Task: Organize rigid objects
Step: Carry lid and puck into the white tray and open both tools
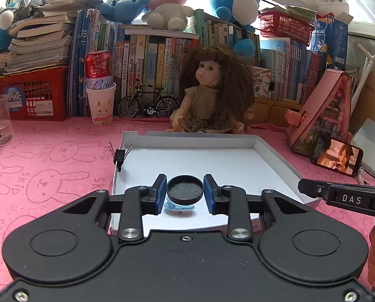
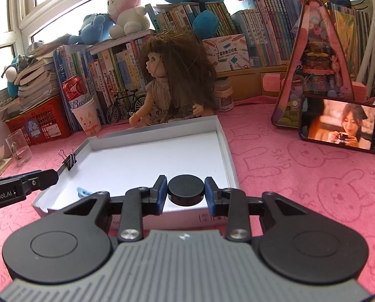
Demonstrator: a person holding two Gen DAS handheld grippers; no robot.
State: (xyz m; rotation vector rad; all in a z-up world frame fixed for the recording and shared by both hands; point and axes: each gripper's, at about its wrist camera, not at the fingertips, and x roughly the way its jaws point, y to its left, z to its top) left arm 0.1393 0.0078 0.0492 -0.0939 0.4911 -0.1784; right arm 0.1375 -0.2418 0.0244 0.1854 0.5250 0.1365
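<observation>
Two black discs, each clamped between claw pads

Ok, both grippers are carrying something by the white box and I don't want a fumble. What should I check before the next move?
1. Left gripper shut on the black cap, hollow side up: ok.
2. Right gripper shut on the black disc: ok.
3. Bare floor free in the white box: ok, most of it is bare.
4. Blue toy out of the cap's way: not ok, it appears directly under the cap.
5. Binder clip clear of both grippers: ok, it sits on the box's left wall.
6. Grippers apart from each other: ok.
</observation>
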